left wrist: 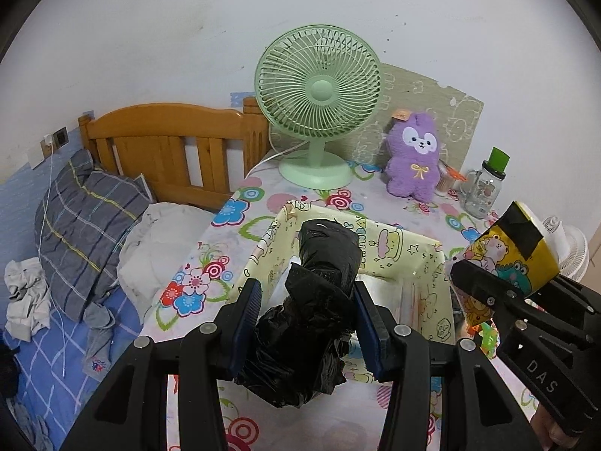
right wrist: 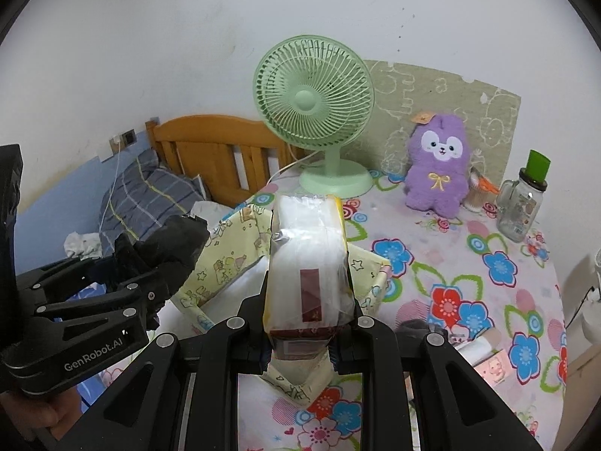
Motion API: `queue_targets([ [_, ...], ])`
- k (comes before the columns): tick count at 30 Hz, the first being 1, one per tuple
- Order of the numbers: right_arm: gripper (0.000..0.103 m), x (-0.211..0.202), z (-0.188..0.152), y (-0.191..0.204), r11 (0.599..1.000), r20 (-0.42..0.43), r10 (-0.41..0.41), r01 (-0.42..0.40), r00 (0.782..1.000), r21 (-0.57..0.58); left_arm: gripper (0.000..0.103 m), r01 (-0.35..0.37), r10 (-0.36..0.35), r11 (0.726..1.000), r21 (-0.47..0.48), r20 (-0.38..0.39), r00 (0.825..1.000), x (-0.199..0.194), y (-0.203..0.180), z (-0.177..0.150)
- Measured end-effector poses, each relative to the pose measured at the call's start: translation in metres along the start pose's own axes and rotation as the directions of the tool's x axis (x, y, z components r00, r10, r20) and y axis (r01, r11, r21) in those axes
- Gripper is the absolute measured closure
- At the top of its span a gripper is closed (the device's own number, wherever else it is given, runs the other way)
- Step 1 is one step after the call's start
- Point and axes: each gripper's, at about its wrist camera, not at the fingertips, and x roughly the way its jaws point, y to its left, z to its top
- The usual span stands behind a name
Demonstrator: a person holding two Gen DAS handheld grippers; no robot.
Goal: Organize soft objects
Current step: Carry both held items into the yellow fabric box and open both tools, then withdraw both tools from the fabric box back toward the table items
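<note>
Left gripper (left wrist: 306, 317) clamped on black bag (left wrist: 319, 300), blue pads (left wrist: 249, 317) pressing both sides, bag sticking up and forward past fingertips, crumpled end hanging below. Directly ahead and under it: yellow bin (left wrist: 405, 251) on floral table (left wrist: 233, 210), open top, white lining visible inside. Right gripper (right wrist: 304, 342) squeezed on tissue pack (right wrist: 308, 263), pack upright between fingers, clear wrap, red label facing camera, fingers narrow. Same bin (right wrist: 229, 248) just beyond and left of that pack; one bin corner below the fingers. Seen from left wrist, right gripper (left wrist: 499, 293) off to the right, near the bin's right rim, pack (left wrist: 507, 251) showing yellow cartoon print. Further ahead of both: green fan (left wrist: 319, 105), purple plush (left wrist: 413, 158), glass jar (left wrist: 484, 184). Bed with pillow (left wrist: 86, 221) far left.
</note>
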Motion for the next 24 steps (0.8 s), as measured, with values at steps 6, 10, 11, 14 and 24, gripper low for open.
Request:
queue_targets([
  [6,0.078,0.01,0.001,0.002,1.0,-0.024,0.003,-0.004,1.0,-0.015,0.052,-0.007,0.007,1.0,-0.004,-0.005,1.0,0.004,0.002,0.001],
  [10,0.076,0.014,0.001,0.003,1.0,-0.031,0.013,-0.013,0.999,-0.016,0.049,-0.021,0.021,1.0,-0.005,-0.004,1.0,0.005,0.004,0.0],
  [11,0.075,0.014,0.001,0.002,1.0,-0.032,0.016,-0.016,0.999,-0.012,0.046,-0.025,0.025,1.0,-0.008,-0.002,1.0,0.005,0.005,0.0],
  [14,0.052,0.018,0.0,0.001,0.999,-0.05,0.033,-0.034,0.998,-0.017,0.034,-0.025,0.025,0.999,-0.02,-0.003,1.0,0.005,0.008,0.0],
  [24,0.013,0.016,-0.004,-0.01,1.0,-0.048,0.027,-0.026,0.998,0.016,0.017,-0.047,0.047,0.998,-0.044,0.014,0.999,0.001,0.013,0.003],
])
